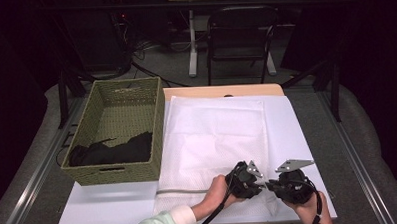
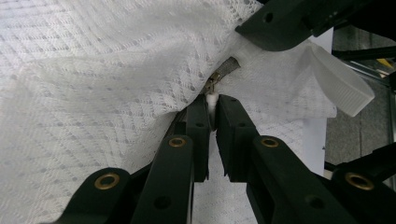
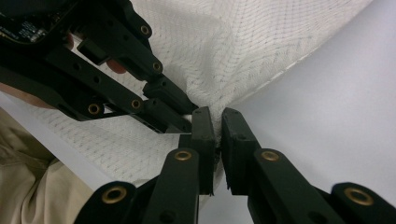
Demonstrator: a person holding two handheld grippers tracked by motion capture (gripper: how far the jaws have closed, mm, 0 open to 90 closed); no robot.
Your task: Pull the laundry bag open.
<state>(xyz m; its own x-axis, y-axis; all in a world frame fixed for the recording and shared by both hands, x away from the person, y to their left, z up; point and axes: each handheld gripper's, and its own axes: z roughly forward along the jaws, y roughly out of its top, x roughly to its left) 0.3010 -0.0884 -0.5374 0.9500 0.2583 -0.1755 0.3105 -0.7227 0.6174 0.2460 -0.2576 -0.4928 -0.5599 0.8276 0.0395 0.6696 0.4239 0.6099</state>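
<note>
From above, your left gripper (image 1: 261, 186) and right gripper (image 1: 267, 186) meet nose to nose at the near edge of the white mesh laundry bag (image 1: 217, 136), which lies flat beyond the fingers; a green woven basket (image 1: 119, 171) sits well off to their left.

Along your left gripper (image 2: 212, 116), the fingers (image 2: 198, 126) are clamped on the bag's white zipper pull.

Along your right gripper (image 3: 218, 126), the fingers (image 3: 233, 135) pinch the mesh edge, bunched above them.
</note>
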